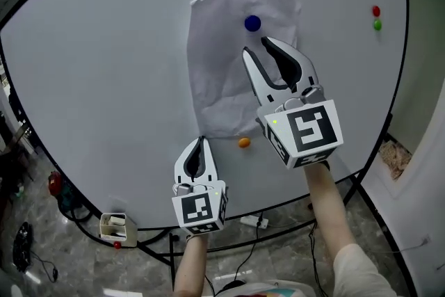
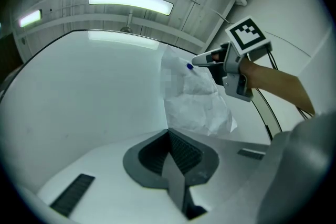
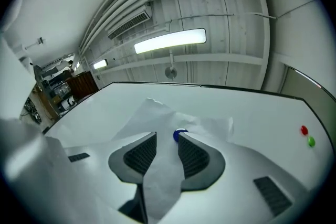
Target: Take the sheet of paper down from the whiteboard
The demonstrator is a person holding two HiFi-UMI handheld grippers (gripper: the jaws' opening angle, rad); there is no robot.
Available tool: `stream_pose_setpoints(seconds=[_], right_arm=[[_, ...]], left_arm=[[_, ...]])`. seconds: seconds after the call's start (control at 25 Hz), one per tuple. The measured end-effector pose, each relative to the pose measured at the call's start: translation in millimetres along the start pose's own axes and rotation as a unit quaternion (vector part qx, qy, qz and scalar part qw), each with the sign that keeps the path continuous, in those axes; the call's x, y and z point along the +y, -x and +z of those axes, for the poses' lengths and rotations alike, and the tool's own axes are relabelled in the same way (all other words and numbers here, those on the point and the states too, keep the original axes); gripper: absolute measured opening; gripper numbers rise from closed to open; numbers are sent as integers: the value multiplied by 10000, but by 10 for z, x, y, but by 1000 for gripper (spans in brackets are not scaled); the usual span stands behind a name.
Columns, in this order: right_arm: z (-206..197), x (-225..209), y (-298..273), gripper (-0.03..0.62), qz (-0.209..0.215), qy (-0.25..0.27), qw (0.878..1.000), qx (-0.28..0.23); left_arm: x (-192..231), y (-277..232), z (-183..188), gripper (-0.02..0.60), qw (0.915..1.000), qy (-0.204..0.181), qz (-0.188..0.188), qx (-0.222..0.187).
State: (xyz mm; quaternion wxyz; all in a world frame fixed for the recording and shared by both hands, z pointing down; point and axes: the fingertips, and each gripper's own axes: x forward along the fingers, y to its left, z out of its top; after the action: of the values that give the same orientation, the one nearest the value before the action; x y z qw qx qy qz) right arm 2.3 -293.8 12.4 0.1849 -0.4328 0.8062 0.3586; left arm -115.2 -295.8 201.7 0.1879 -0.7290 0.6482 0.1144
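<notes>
A crumpled white sheet of paper hangs on the whiteboard, pinned near its top by a blue magnet. My right gripper is open just below that magnet, with the paper showing in the gap between its fingers. In the right gripper view the blue magnet sits at the tip of the right-hand finger of the right gripper. My left gripper is shut, its tips meeting right at the sheet's lower left corner. In the left gripper view the paper rises just beyond the left gripper.
An orange magnet sits on the board just below the sheet's bottom edge. A red magnet and a green magnet are at the board's upper right. Below the board lie cables, a power strip and a small white box.
</notes>
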Motion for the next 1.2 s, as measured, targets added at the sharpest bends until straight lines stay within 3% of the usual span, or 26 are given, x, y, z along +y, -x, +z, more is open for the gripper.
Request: stream_pose_setpoints(seconds=[0.36,0.64,1.2], right_arm=[[9,-234,-315,115,0,420,9986,321],[-10,-270,-355,115,96,452,9978,478],[238,-451,-579,114,-6,544,9980,326]], left_arm=[[-3,-30,4,43,9999,-79,131,-41],[-9,-29,28,43,9998,-96,150,-61],[-20,-20,26,43,9997,-123,140,-131]])
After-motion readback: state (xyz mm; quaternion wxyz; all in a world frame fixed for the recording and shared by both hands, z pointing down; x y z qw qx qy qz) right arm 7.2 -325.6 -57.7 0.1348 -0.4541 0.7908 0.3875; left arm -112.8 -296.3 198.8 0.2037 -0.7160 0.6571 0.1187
